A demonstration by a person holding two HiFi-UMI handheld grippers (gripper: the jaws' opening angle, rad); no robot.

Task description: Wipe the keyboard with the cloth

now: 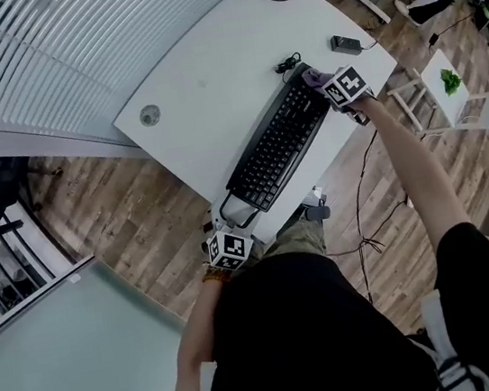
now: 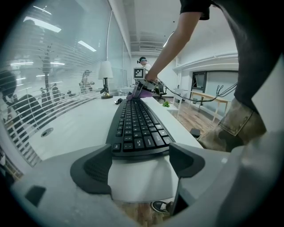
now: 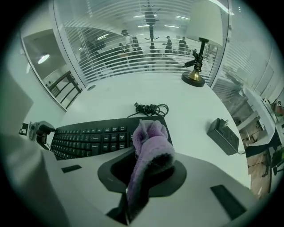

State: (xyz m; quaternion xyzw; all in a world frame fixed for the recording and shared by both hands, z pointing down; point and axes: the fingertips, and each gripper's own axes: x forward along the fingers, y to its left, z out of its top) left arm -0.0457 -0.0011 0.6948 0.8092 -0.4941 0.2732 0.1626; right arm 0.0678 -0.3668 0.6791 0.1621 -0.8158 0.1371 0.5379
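Wiping well here means short, soft strokes along the key rows, w/ the cloth (image 3: pixel 148 142) pressed flat, not bunched. R tongs (image 3: pixel 147 165) are shut tight on the cloth, a fluffy purple rag that sticks up in a soft lump past the tips. It sits at the far right end of the keyboard (image 1: pixel 278 144), touching the keys or just above them; can't tell which. L tongs (image 2: pixel 142 156) are apart w/ nothing gripped. The keyboard's near end is right at their tips, prob. a good spot to stop it sliding. Keyboard is long, flat & black, hard plastic w/ lots of small keys & gaps where dust hides. Bench (image 1: pixel 209 77) is smooth & white, so the keyboard could slip. A curled black cord (image 3: pixel 151 107) lies just behind it; best not to snag the cloth there.
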